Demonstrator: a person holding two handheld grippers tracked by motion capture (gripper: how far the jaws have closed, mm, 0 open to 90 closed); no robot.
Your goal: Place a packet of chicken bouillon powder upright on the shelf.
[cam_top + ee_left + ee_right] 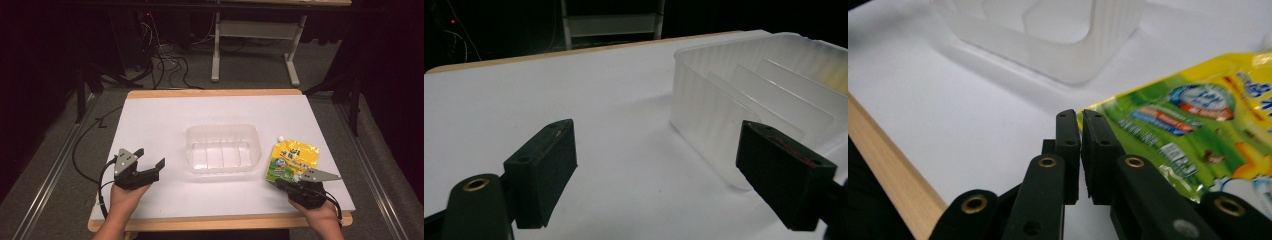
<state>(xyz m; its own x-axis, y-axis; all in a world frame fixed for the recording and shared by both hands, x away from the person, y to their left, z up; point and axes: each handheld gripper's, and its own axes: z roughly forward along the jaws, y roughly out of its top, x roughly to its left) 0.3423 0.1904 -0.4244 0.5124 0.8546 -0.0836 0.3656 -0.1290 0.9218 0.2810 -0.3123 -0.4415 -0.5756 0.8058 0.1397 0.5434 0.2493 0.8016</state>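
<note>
Lying right of the clear bin (224, 148), the yellow-green pouch (291, 159) carries blue and white print too blurred to read. Your right gripper (1081, 116) is nearly closed, pinching its corner; your left gripper (149, 162) gapes wide, empty.

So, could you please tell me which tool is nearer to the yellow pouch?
The right tool, shut at the yellow pouch's near edge. The left tool sits open beyond the clear tub.
</note>
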